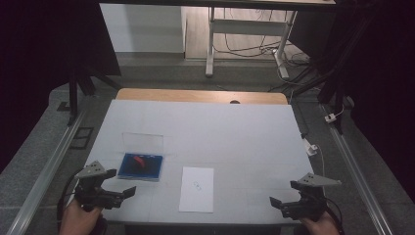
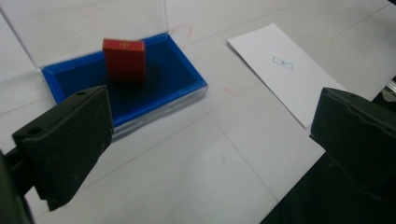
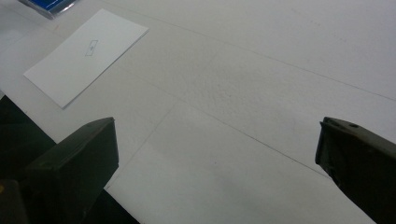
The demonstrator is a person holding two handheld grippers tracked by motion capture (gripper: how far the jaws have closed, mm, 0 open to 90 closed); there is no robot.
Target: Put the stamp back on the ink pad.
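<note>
Hand-held grippers (image 1: 117, 187) (image 1: 283, 194) wide open, empty

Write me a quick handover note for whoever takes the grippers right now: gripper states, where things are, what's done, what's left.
Left gripper: open, empty, near the table's front left, aimed at the blue box.
Right gripper: open, empty, at the front right over bare table cover.
Blue box: lid open, red block standing inside it.
White sheet: flat on the table, right of the box, untouched.
Done: nothing gripped yet.
Left: probably lifting the red block out with the left gripper.
</note>
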